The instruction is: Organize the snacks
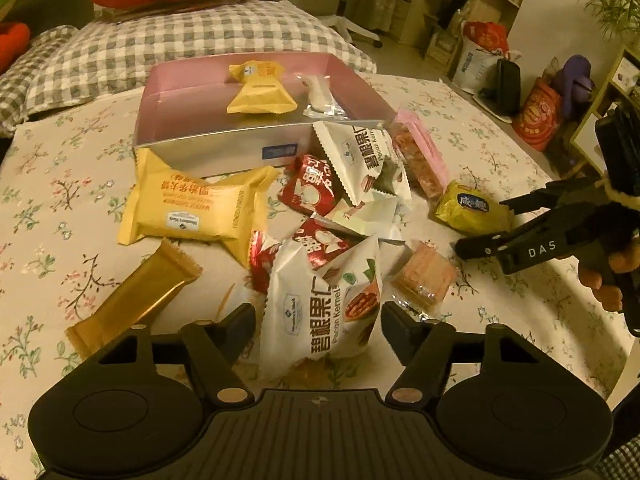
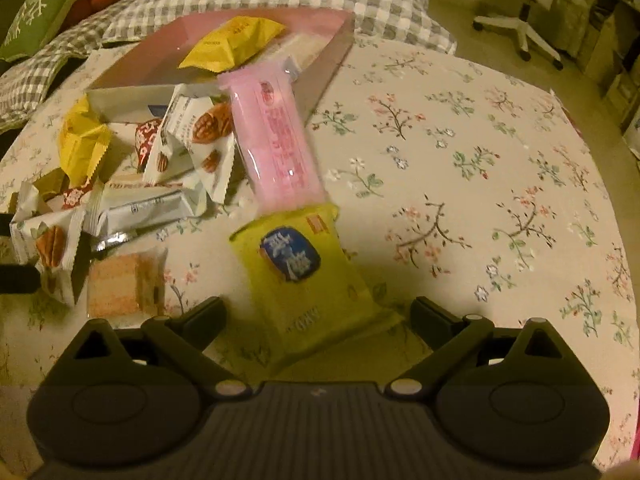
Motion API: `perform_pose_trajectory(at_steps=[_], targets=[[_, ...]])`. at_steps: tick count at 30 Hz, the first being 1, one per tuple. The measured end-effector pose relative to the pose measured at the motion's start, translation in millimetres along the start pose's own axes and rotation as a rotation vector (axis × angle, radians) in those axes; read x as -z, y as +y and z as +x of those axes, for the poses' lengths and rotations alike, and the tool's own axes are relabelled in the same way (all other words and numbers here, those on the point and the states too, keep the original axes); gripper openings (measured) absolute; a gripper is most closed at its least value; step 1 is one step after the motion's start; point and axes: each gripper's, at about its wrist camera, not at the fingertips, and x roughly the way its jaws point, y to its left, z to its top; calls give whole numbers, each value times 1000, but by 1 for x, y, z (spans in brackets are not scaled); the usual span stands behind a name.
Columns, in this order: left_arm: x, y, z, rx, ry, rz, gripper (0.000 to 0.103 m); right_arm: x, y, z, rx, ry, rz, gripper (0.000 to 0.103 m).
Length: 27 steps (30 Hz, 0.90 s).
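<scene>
A pile of snack packets lies on the floral cloth in front of an open pink-lined box (image 1: 180, 92), which holds a yellow packet (image 1: 260, 92) and a clear-wrapped bar (image 1: 320, 98). My left gripper (image 1: 318, 320) is open, its fingers either side of a white pecan packet (image 1: 324, 304) on the cloth. My right gripper (image 2: 318, 316) is open around a yellow-green packet with a blue label (image 2: 308, 280); it shows in the left wrist view (image 1: 486, 224) beside that packet (image 1: 470, 208). A pink packet (image 2: 276, 144) lies just beyond.
Other snacks around: a large yellow wafer pack (image 1: 196, 208), a gold bar (image 1: 132, 300), red packets (image 1: 310, 190), a clear-wrapped wafer (image 2: 124, 284). A checked quilt (image 1: 180, 40) lies behind the box. An office chair (image 2: 528, 20) and bags (image 1: 536, 112) stand on the floor.
</scene>
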Motion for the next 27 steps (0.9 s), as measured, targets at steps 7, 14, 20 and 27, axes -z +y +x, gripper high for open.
perform_pose_trajectory(at_steps=[7,14,20,27], targets=[[-1,-4,3,-8,-1,12,61,-5,1,5,0,-24,19,97],[-2,-6,3,-6,0,8,56,-7,7,3,-3,-36,23,86],[-3,-3,-1,-22,4,-13,39,-7,8,0,-10,-47,17,70],[-2,0,-2,-13,12,-34,33,-8,7,-4,-21,-52,27,47]])
